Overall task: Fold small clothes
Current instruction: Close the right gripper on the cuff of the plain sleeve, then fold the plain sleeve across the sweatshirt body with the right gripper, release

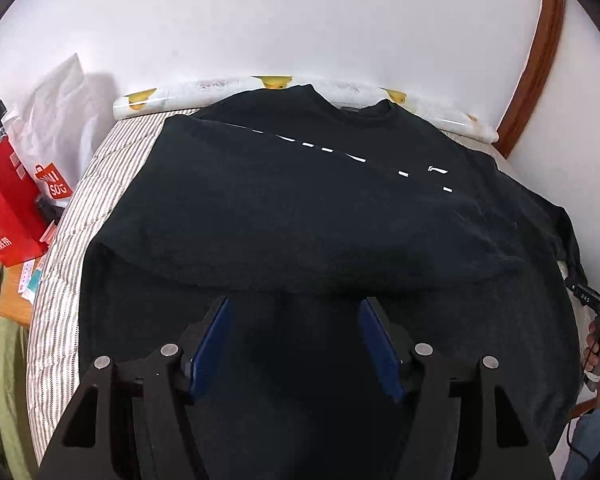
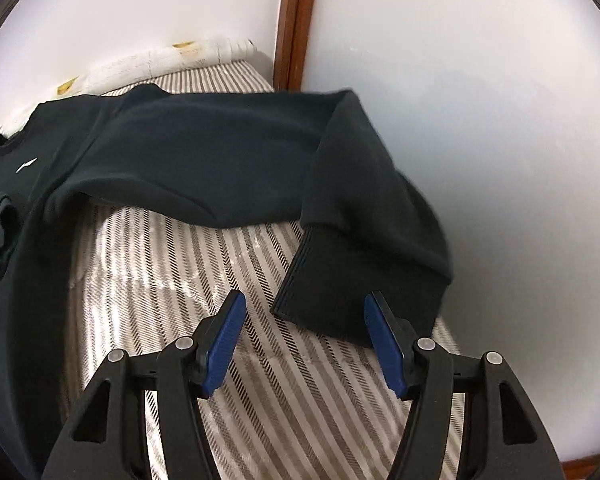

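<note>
A black long-sleeved sweatshirt [image 1: 300,208] lies on a striped table cover [image 1: 60,280], collar toward the wall, one sleeve folded across its chest over white print. My left gripper [image 1: 294,304] is open and empty, just above the sweatshirt's lower body. In the right wrist view the other sleeve [image 2: 228,148] stretches right and bends back, its ribbed cuff [image 2: 324,284] lying near the wall. My right gripper [image 2: 304,300] is open and empty, its jaws either side of the cuff's near edge, just short of it.
A rolled mat with yellow ducks [image 1: 300,84] lies along the far wall. A red box [image 1: 8,208] and white bag [image 1: 60,120] stand left of the table. A white wall [image 2: 500,160] and brown door frame [image 2: 296,24] close the right side.
</note>
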Motion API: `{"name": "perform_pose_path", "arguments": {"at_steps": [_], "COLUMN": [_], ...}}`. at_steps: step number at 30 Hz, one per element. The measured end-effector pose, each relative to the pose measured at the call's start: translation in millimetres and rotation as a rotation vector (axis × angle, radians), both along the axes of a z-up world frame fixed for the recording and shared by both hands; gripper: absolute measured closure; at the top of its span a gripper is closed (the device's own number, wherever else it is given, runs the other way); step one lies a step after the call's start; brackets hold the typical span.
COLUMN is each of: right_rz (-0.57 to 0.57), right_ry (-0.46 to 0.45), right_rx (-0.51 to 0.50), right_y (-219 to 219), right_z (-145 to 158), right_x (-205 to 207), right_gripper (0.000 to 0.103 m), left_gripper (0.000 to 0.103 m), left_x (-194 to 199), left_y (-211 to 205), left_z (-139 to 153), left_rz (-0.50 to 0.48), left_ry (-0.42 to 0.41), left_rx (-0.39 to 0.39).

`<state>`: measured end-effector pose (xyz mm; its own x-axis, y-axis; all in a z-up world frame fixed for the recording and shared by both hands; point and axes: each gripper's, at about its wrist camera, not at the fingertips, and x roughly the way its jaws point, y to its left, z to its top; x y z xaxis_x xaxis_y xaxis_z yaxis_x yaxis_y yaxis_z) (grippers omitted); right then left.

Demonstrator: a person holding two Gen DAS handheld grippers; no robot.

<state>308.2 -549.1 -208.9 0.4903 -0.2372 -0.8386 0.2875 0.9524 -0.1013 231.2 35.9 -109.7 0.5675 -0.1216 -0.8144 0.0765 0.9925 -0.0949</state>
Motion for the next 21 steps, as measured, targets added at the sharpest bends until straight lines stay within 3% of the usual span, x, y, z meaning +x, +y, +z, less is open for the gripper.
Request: {"name": "perform_pose_path", "arguments": {"at_steps": [5,6,7,9,10,14,21], "right_rz": [-0.044,-0.051,-0.058,-0.05,-0.039,-0.043,0.061], "right_ry": [-0.03,-0.035,-0.04,-0.036,-0.038,-0.048,-0.213], "right_rx": [0.025,0.034,0.02,-0.02,-0.018,-0.021,0.07], "right_y": [-6,-8,-9,-11,-11,-11,36], "right_z": [-4,-4,-4,-6,-5,9,93], "right_x": [6,8,7,6,4,0,-7], "right_gripper": [0.04,0.047,0.063,0.079,0.091,0.093,0.094], "left_gripper": [0.039,0.039,0.039,0.04,0.039,0.039,0.04], "left_x": [3,4,4,3,2,0,-12], "left_y": [-3,-3,-3,0,1,13,44], "left_z": [5,6,6,7,7,8,5], "left_rz": [0.01,0.011,0.013,0.012,0.013,0.028,0.069], "left_ry": [-0.006,-0.007,-0.008,-0.011,-0.012,-0.02,-0.038], "left_rx": [0.011,0.011,0.012,0.011,0.009,-0.009,-0.037]}}
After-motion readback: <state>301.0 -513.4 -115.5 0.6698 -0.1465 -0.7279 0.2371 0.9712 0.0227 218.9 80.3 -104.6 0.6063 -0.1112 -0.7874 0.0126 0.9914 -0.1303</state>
